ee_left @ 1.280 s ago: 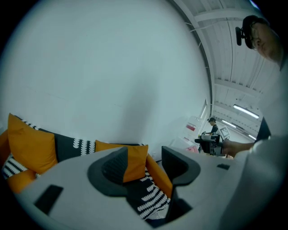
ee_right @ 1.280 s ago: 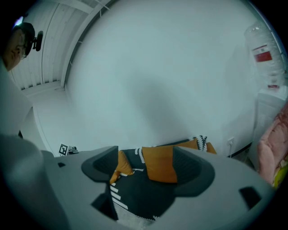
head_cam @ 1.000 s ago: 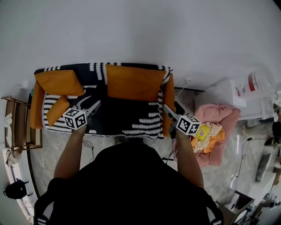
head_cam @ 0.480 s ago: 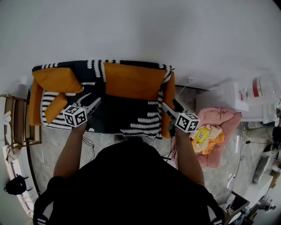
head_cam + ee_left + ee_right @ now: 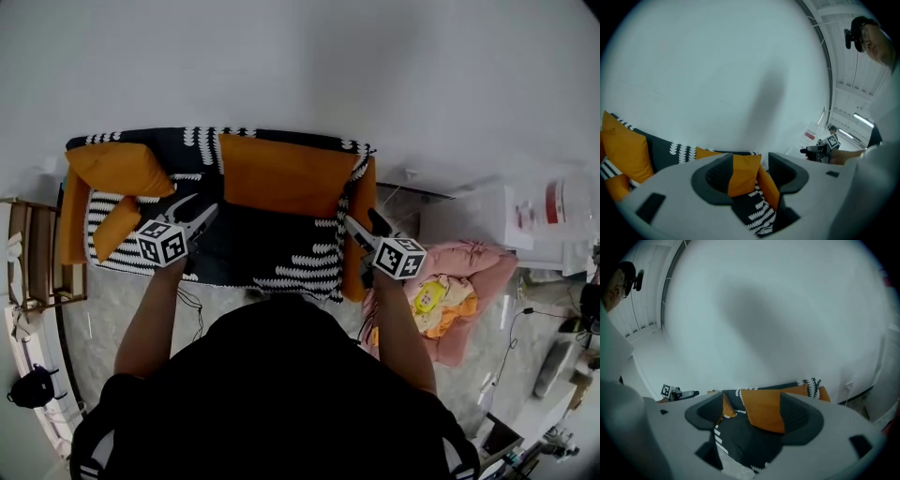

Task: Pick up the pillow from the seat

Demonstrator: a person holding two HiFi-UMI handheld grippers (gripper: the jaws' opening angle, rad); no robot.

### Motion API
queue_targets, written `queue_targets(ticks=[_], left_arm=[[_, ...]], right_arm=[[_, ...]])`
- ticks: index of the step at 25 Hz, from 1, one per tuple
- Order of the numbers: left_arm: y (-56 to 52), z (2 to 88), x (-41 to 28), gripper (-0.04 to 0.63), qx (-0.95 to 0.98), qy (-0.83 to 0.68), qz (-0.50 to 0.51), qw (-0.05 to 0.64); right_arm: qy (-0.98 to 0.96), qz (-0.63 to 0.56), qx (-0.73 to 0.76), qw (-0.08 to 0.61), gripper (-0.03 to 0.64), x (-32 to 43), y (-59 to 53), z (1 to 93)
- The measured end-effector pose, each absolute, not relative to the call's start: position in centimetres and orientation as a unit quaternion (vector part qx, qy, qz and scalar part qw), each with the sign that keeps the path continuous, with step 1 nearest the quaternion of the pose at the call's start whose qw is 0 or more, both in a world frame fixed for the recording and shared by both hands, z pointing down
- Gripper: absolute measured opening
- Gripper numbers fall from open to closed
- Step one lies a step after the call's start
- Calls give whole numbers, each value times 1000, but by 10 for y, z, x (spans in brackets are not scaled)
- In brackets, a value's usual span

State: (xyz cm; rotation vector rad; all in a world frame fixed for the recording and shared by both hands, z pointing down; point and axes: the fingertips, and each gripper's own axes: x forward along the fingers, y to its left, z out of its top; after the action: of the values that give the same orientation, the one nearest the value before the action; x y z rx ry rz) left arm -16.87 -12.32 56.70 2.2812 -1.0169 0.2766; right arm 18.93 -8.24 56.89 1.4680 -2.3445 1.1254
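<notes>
A sofa (image 5: 281, 248) with a black-and-white cover carries orange pillows. A large one (image 5: 279, 175) leans on the backrest, another (image 5: 120, 169) stands in the left corner, and a small one (image 5: 114, 228) lies below it on the seat. My left gripper (image 5: 195, 212) hovers open over the seat's left part, just right of the small pillow, with nothing between its jaws. My right gripper (image 5: 364, 223) is open and empty by the sofa's right arm. The large pillow (image 5: 743, 173) shows past the left gripper (image 5: 750, 176) in its own view, and again (image 5: 764, 411) past the right gripper (image 5: 754, 417).
A pink cushion with clothes (image 5: 459, 281) lies on the floor right of the sofa. A white unit with a bottle (image 5: 553, 202) stands further right. A wooden rack (image 5: 33, 262) flanks the sofa's left side, and a black bag (image 5: 33, 384) lies below it.
The head view has drifted slightly, so the sofa sits a little higher and further left. Both grippers stay open in nearly the same places.
</notes>
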Motion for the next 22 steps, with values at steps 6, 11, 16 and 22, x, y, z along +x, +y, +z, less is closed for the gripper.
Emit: queue_targets(ticks=[6,11,16,22], left_arm=[[-139,569,-155,239,859,-389,105,314],[-150,571,-148,239,856,-394,105,318],[-165,574,-139,239,853,-399,105,320],[-173,576,-123,239,849,-403,109,325]], right_arm=[[-787,382,477,82,371,196,-105,575],[-790,386,469,88,371,200,-123,581],[-794,390,458,93,371,204,-140,586],[-798,398,443,97,371,210,-156,594]])
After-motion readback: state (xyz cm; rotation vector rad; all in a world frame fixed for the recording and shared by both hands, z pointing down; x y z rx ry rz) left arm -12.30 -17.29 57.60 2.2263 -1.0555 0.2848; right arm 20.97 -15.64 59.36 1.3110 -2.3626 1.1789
